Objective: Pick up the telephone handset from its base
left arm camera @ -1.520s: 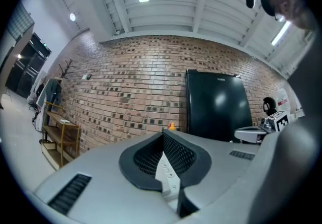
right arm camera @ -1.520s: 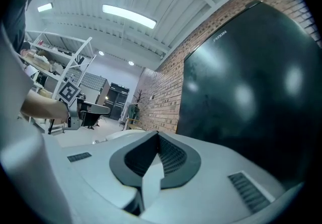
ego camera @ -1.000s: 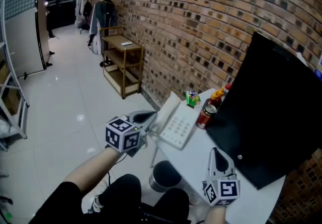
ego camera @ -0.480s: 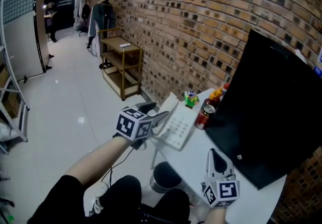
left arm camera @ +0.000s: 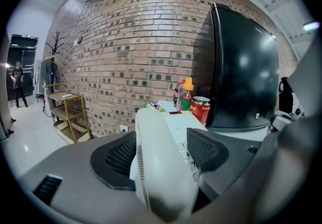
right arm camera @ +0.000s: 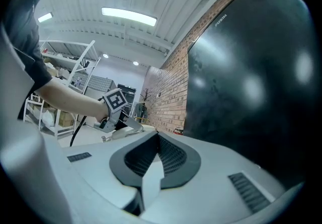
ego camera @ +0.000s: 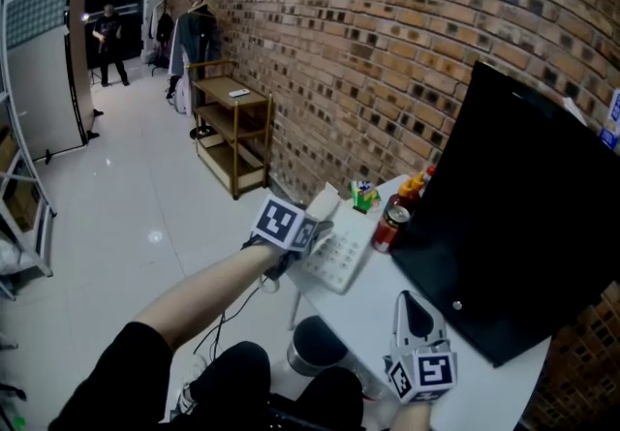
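A white telephone [ego camera: 347, 247] lies at the left end of the white table [ego camera: 489, 388]. Its handset [ego camera: 325, 199] rests along the base's left edge. In the left gripper view the handset [left arm camera: 160, 172] runs straight between the jaws of my left gripper [left arm camera: 157, 151], beside the keypad [left arm camera: 185, 123]. The jaws are opening and stand wide, and a gap shows on the right side of the handset. In the head view the left gripper [ego camera: 312, 231] sits over the phone's near left corner. My right gripper [ego camera: 413, 306] rests near the table's front edge, shut and empty, its pads [right arm camera: 173, 153] closed together.
A large black panel [ego camera: 523, 206] leans against the brick wall at the right. A red can [ego camera: 390, 226], an orange-capped bottle [ego camera: 415, 189] and a small green item [ego camera: 364, 193] stand just behind the phone. A wooden shelf [ego camera: 232, 134] stands by the wall. A dark bin [ego camera: 317, 342] is under the table.
My left gripper has moved right and down from beside the table onto the phone, and its jaws now sit around the handset. The right gripper has not moved.
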Motion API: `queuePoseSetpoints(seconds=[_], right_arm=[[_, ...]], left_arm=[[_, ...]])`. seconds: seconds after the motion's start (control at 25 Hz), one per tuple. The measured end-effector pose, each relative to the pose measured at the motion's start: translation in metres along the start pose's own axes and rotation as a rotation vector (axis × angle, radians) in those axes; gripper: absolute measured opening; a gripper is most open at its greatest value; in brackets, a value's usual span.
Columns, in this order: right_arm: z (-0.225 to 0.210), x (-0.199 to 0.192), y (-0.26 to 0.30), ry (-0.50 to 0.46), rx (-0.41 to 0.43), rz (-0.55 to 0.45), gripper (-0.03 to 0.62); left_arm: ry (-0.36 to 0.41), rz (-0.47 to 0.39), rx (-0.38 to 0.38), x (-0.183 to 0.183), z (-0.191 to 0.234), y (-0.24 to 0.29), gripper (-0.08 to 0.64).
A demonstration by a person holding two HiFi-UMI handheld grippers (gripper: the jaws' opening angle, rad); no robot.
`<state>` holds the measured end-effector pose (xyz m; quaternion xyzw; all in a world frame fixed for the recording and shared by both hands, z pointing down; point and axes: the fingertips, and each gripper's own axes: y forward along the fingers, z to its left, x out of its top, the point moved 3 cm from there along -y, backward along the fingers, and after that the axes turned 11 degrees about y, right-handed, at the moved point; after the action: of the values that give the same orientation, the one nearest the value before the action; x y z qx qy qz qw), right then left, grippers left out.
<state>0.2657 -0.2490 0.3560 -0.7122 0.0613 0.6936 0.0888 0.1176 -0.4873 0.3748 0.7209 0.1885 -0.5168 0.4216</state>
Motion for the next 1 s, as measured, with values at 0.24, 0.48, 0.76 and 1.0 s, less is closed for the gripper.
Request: queuePoseSetpoints(seconds=[0.24, 0.48, 0.76, 1.0], right_arm=[[0.004, 0.001, 0.001, -0.005, 0.011, -0.005, 0.008], [0.003, 0.001, 0.001, -0.002, 0.016, -0.009, 0.008], [0.003, 0.001, 0.001, 0.009, 0.016, -0.016, 0.008], [0.002, 0.001, -0.003, 0.006, 0.01, -0.013, 0.008]], left_arm=[[0.0, 0.036, 0.036, -0.005, -0.001, 0.016, 0.304], [-0.023, 0.031, 0.056, -0.003, 0.004, 0.017, 0.258], [-0.042, 0.021, 0.071, 0.001, 0.002, 0.02, 0.243], [-0.06, 0.012, 0.08, 0.0, 0.001, 0.017, 0.237]])
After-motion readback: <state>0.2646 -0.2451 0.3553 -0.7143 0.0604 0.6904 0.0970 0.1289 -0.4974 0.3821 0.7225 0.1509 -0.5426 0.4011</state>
